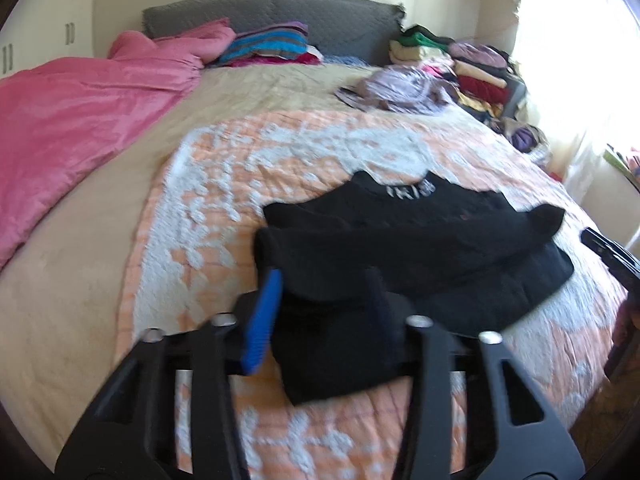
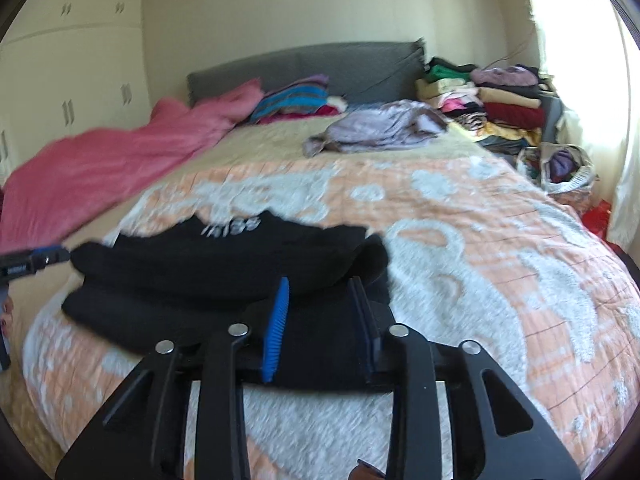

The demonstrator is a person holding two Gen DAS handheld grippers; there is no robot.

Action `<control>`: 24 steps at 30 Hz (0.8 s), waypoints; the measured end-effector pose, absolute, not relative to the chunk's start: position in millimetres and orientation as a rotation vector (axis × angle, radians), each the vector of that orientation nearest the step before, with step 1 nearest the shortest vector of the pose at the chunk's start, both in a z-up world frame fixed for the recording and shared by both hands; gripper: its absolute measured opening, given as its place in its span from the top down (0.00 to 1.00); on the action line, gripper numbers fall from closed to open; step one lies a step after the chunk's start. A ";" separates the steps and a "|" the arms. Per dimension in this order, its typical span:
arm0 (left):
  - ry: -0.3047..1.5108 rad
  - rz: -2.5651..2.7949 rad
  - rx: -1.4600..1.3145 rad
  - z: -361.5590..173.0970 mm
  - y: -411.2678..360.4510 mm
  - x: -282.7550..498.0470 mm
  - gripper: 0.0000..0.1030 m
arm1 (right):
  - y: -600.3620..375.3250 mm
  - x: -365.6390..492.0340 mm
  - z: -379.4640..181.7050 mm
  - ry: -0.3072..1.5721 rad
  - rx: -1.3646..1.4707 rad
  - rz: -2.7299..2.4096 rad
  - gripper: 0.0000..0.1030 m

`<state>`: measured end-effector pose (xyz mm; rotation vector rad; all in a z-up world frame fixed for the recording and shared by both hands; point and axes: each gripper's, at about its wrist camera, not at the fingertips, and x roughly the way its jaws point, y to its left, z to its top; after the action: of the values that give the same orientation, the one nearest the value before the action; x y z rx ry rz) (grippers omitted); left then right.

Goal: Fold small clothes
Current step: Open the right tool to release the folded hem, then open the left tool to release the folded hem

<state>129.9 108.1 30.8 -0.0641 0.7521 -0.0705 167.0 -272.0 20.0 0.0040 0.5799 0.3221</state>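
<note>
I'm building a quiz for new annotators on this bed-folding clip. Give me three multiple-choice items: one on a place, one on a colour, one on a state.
1. Where does the black garment lie?
A. On the orange-and-white quilt
B. On the pink duvet
C. On the grey headboard

2. What colour are the letters at the garment's neckline?
A. Red
B. White
C. Yellow

3. What state is the garment in?
A. Spread out flat in a single layer
B. Hanging in the air
C. Partly folded, one layer doubled over another

Answers:
1 A, the patterned quilt shows all round the garment in both wrist views.
2 B, pale white lettering stands out on the black fabric.
3 C, a thick folded edge lies across a lower layer.
</note>
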 end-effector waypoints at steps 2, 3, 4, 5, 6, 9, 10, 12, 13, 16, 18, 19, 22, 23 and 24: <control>0.790 -0.105 -0.049 22.2 98.6 131.0 0.87 | -262.1 168.1 11.6 0.616 -0.029 0.338 0.76; 0.809 -0.121 -0.050 17.5 94.3 133.3 0.91 | -257.2 169.4 7.6 0.631 -0.047 0.340 0.76; 0.831 -0.132 -0.044 11.5 89.5 136.1 0.91 | -253.0 171.0 3.9 0.646 -0.065 0.339 0.76; 0.847 -0.131 -0.029 5.7 85.1 139.3 0.91 | -247.9 174.7 -1.3 0.672 -0.090 0.332 0.76; 0.860 -0.123 -0.016 0.4 82.3 142.7 0.91 | -243.7 179.0 -6.2 0.693 -0.118 0.317 0.76; 0.890 -0.109 -0.017 -10.5 81.0 153.9 0.91 | -236.2 193.3 -20.4 0.750 -0.163 0.295 0.76; 0.891 -0.103 -0.016 -12.1 81.0 156.8 0.90 | -234.7 198.9 -24.4 0.766 -0.171 0.290 0.76; 0.894 -0.094 -0.012 -13.7 80.7 162.6 0.90 | -231.9 211.9 -31.3 0.786 -0.171 0.299 0.76; 0.893 -0.090 -0.004 -13.8 79.6 165.9 0.90 | -231.2 216.9 -31.3 0.788 -0.166 0.306 0.76; 0.887 -0.074 0.019 -13.9 78.2 176.2 0.90 | -228.7 231.6 -30.5 0.792 -0.167 0.313 0.76; 0.887 -0.067 0.024 -15.5 79.5 184.4 0.90 | -225.2 242.3 -31.1 0.799 -0.176 0.314 0.76; 0.889 -0.064 0.030 -17.7 81.0 189.6 0.90 | -223.2 248.1 -30.8 0.797 -0.184 0.314 0.76; 0.890 -0.061 0.027 -20.4 84.1 198.4 0.90 | -221.0 259.2 -27.0 0.783 -0.198 0.319 0.76; 0.886 -0.058 0.030 -20.0 84.6 201.6 0.90 | -220.1 264.2 -26.1 0.778 -0.201 0.319 0.76; 0.881 -0.055 0.033 -19.2 84.7 204.6 0.90 | -220.6 269.3 -25.0 0.776 -0.201 0.319 0.76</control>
<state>204.6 84.7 -19.2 0.0328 0.8806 -0.0549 269.3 -220.6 -25.0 -0.2006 0.7763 0.3190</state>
